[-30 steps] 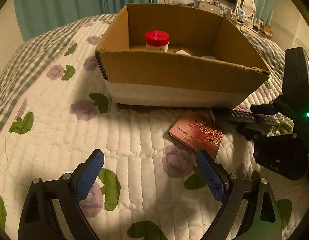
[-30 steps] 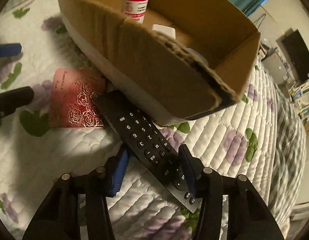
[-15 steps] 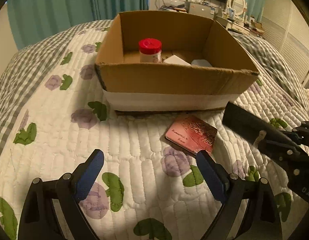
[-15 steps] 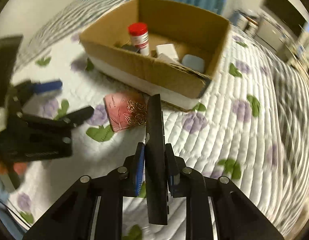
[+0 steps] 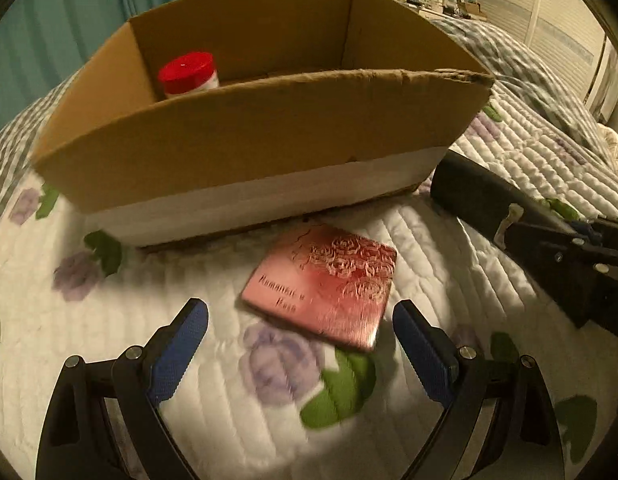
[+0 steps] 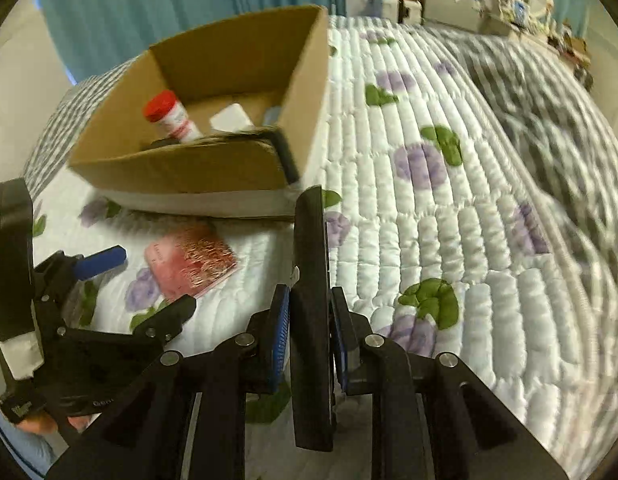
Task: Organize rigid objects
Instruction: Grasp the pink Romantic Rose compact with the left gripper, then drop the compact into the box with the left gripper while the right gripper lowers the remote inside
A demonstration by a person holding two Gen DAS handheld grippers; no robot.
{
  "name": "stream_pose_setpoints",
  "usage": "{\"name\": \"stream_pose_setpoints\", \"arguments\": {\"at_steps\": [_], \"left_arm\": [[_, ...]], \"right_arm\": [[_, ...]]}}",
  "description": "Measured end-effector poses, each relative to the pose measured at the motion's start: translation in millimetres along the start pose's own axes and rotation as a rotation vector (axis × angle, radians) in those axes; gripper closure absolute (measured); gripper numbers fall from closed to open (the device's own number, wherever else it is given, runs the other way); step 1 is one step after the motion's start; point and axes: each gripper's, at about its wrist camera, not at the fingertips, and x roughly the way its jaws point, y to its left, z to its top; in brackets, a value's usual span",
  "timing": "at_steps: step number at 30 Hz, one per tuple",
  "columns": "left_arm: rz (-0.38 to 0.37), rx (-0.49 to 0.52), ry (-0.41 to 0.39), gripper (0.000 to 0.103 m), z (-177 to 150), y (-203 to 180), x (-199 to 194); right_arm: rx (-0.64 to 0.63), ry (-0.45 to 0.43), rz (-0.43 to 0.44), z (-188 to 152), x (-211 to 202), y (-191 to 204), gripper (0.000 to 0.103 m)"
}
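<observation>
Two risks stand out: the remote [image 6: 309, 280], pinched edge-on near one end in the right gripper [image 6: 307, 334] beside the cardboard box [image 5: 269, 136], could pivot or clip the box wall. The left gripper [image 5: 300, 344], jaws wide, hovers over the pink card [image 5: 321, 280] lying flat on the bed [image 6: 449, 240], hard to pinch.

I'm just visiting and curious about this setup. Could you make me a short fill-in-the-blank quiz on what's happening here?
1. The right gripper is shut on a black ____.
2. The jar in the cardboard box has a ____ lid.
3. The left gripper is ____, facing the pink booklet.
4. The booklet lies ____ the box, on the quilt.

Missing words: remote; red; open; outside
</observation>
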Motion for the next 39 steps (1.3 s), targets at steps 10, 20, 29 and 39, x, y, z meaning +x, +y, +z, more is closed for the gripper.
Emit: {"name": "stream_pose_setpoints", "arguments": {"at_steps": [10,20,29,39], "left_arm": [[-0.028,0.014,-0.014,0.026,3.1,-3.9,8.9],[-0.044,-0.034,-0.079,0.029,-14.4,0.1,-38.8],[-0.068,-0.082,-0.108,0.030,-25.5,6.9,-62.7],[-0.027,-0.110,-0.184,0.031,-17.5,12.9,-93.8]], "right_arm": [[0.016,0.016,-0.042,3.7,17.5,3.5,0.084],[0.006,-0.145,-0.077,-3.5,-31.9,16.2,0.084],[0.006,-0.174,-0.044,-13.5,-51.1,27.0,0.084],[0.011,-0.262,-0.035,-9.9,-78.6,27.4,0.084]]}}
